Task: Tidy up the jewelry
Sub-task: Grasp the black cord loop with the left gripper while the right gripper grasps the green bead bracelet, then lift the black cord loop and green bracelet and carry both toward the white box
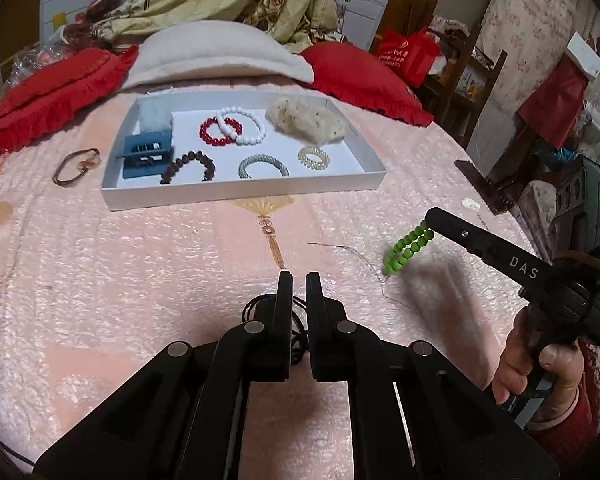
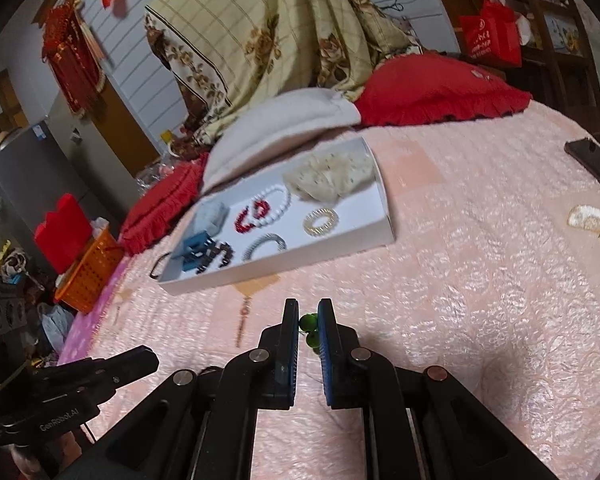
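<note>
My left gripper [image 1: 299,281] is shut on a thin black twisted cord [image 1: 257,305] that loops out beside and behind its fingers, just above the pink bedspread. To the right, my right gripper [image 1: 432,216] is shut on a green bead bracelet [image 1: 408,248] that hangs from its tip above the bed. In the right wrist view a few green beads [image 2: 308,325] show between the right gripper's [image 2: 308,306] pads, and the left gripper [image 2: 150,356] sits low at the left. The white tray [image 1: 240,193] [image 2: 284,274] lies ahead of both.
The tray holds red [image 1: 214,131], white [image 1: 246,124], brown [image 1: 188,165] and grey [image 1: 263,166] bracelets, a cream scrunchie [image 1: 306,120] and a blue hair claw [image 1: 146,153]. A brown cord bracelet [image 1: 76,165] lies left of it. Red pillows [image 1: 52,92] border the far side.
</note>
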{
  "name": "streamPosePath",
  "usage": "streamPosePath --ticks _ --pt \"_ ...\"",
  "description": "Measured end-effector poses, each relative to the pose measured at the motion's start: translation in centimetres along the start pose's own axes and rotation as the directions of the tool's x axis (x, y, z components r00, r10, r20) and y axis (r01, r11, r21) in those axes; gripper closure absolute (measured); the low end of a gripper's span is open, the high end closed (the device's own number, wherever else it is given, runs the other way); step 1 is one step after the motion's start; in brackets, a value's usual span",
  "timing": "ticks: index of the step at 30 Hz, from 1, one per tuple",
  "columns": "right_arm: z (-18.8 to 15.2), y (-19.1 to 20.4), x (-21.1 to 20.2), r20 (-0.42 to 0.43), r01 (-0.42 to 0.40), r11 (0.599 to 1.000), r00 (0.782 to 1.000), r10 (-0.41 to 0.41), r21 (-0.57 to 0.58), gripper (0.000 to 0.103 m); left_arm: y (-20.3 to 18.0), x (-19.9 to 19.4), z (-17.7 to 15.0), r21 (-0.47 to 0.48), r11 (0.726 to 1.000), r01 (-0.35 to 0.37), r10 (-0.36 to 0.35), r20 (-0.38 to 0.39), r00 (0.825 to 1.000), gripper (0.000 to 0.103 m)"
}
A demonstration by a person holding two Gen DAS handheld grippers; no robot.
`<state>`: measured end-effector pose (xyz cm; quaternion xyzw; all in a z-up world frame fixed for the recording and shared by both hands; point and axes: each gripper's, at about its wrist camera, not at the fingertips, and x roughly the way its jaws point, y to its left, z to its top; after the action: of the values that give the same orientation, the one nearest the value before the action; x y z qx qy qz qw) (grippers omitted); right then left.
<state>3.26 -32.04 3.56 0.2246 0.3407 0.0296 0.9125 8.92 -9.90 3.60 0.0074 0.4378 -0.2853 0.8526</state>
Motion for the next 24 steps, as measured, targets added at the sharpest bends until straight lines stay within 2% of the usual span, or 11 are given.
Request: streamPosePath --ticks 6,12,14,16,18,21,24 --pt "0.2 1.7 -1.9 0.023 -0.003 1.0 1.0 0.004 -0.027 0.094 0.4 -1.9 -0.3 -0.005 1.0 -0.014 0.014 0.033 0.999 0.098" --pt "-0.6 2.5 -2.3 0.006 0.003 0.999 1.0 -0.003 -0.041 0.094 0.8 1.3 -2.5 0.008 1.0 0.011 -0.01 -0.087 0.996 0.095" --pt "-1.1 2.5 -2.0 -0.007 0.005 0.999 1.0 -0.005 -0.041 0.094 0.6 2.7 -3.4 0.02 1.0 0.014 -0.012 -0.121 0.993 0.088" --pt "-1.6 2.4 -1.9 -0.016 0.005 0.999 1.0 -0.005 -0.037 0.094 0.2 3.9 -4.2 0.032 0.999 0.033 -0.028 -0.146 0.989 0.077" --pt "-1.8 2.2 -1.6 -0.024 0.004 0.999 1.0 -0.005 -0.034 0.094 -0.1 4.5 -4.7 0.046 0.997 0.058 -0.05 -0.146 0.988 0.07" --pt "-2.1 2.0 -1.3 -0.032 0.001 1.0 0.999 -0.002 -0.03 0.094 -0.5 5.0 -4.5 0.068 0.997 0.043 -0.034 -0.125 0.992 0.055" --pt "-2.3 1.8 -1.1 -0.036 -0.003 1.0 0.999 0.002 -0.029 0.094 -0.7 5.9 -4.3 0.081 0.997 0.011 0.0 -0.128 0.992 0.054"
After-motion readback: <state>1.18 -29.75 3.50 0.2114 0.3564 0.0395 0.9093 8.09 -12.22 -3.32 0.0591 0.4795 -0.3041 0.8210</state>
